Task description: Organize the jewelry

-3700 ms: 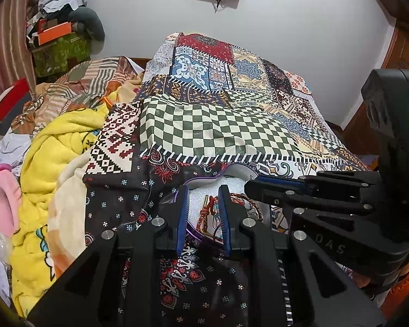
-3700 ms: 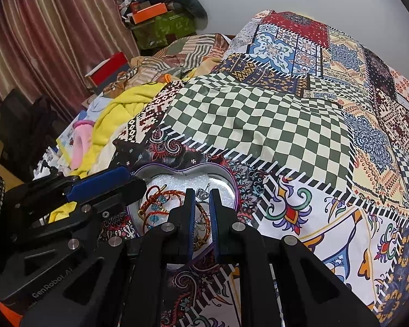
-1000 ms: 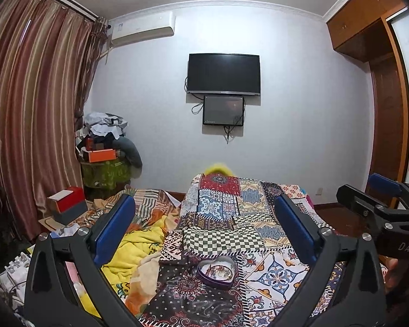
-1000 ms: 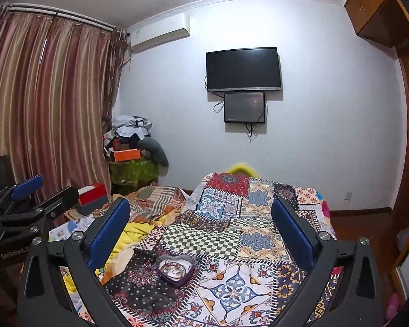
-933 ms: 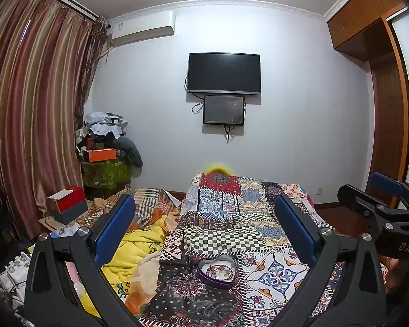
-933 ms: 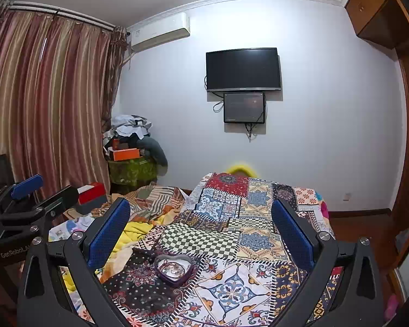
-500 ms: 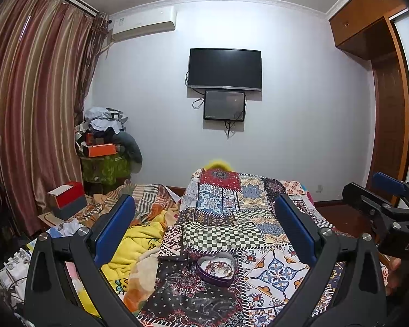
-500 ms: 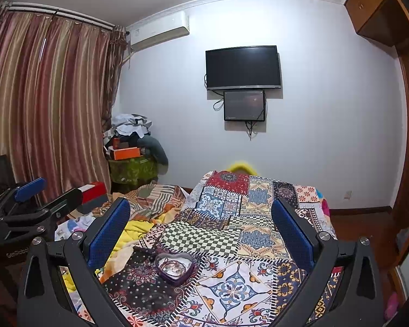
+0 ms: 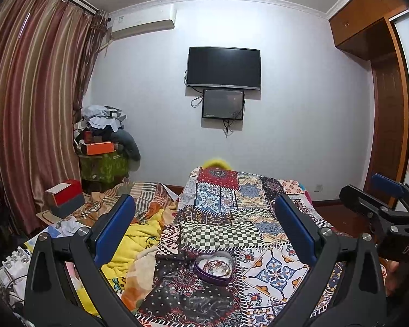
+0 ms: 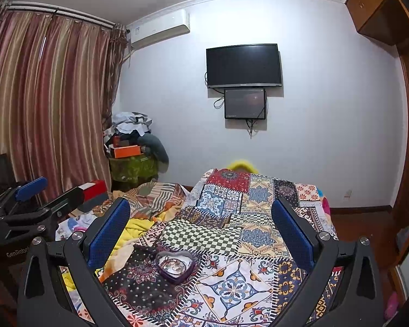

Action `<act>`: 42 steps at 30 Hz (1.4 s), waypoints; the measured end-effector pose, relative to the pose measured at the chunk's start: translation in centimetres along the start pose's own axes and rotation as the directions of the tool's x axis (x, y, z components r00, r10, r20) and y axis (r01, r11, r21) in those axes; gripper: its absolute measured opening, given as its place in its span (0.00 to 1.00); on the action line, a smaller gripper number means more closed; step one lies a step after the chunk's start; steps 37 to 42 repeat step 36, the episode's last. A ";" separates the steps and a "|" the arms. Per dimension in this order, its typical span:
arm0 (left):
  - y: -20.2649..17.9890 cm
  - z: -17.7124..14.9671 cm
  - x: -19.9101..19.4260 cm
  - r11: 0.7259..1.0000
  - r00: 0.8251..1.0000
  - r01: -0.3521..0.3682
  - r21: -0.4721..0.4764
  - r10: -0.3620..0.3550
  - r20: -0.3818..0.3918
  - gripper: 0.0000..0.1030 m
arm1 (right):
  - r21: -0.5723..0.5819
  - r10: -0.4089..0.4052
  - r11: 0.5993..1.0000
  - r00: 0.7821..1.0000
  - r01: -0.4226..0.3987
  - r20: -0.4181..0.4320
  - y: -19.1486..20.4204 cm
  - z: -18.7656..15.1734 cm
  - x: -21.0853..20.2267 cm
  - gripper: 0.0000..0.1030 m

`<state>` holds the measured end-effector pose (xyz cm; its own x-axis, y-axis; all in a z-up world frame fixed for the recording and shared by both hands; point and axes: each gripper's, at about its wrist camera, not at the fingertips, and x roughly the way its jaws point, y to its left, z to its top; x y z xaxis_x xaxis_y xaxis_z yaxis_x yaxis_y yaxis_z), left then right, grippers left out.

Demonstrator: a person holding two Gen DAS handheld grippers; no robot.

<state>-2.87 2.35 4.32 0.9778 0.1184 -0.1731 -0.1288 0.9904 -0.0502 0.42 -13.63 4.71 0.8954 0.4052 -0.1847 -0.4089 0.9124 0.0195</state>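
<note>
- Your left gripper (image 9: 204, 223) is held up well above the bed (image 9: 272, 267), its fingers (image 9: 114, 226) spread wide with nothing between them.
- Your right gripper (image 10: 200, 223) is the same: raised, fingers (image 10: 109, 229) wide apart and empty.
- Each gripper shows at the edge of the other's view, the right one at the far right of the left wrist view and the left one at the far left of the right wrist view.
- The heart-shaped box (image 9: 214, 268) sits on the patchwork quilt (image 9: 220, 199) near the foot end of the bed, towards its left side, just on your side of the green-and-white checked patch (image 9: 218, 234).
- The box is open at the top, with a purple wall and a pale inside.
- The jewelry (image 10: 174, 265) lies tangled inside it; the single pieces are too small for you to tell apart.
- A yellow blanket (image 9: 139, 242) is bunched along the left edge of the bed, near the box but not touching it.
- On the wall beyond the head of the bed hangs a dark television (image 9: 223, 66) with a smaller screen (image 9: 223, 104) just under it.
- Striped curtains (image 9: 32, 109) cover the left side of the room.
</note>
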 end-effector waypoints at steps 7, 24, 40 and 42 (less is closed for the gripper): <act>-0.2 -0.1 0.2 1.000 1.000 0.025 -0.003 -0.025 -0.012 1.00 | 0.000 0.002 1.000 1.000 -0.002 -0.002 0.0 0.0 0.1 1.00; -0.2 0.0 0.1 1.000 1.000 0.029 -0.012 -0.029 -0.012 1.00 | -0.002 0.003 1.000 1.000 -0.003 -0.003 0.1 -0.1 0.2 1.00; -0.2 0.0 0.2 0.999 0.999 0.033 -0.006 -0.033 -0.011 1.00 | -0.008 0.006 1.000 1.000 -0.006 -0.009 0.1 -0.2 0.6 1.00; -0.2 0.0 0.2 0.999 0.999 0.033 -0.006 -0.033 -0.011 1.00 | -0.008 0.006 1.000 1.000 -0.006 -0.009 0.1 -0.2 0.6 1.00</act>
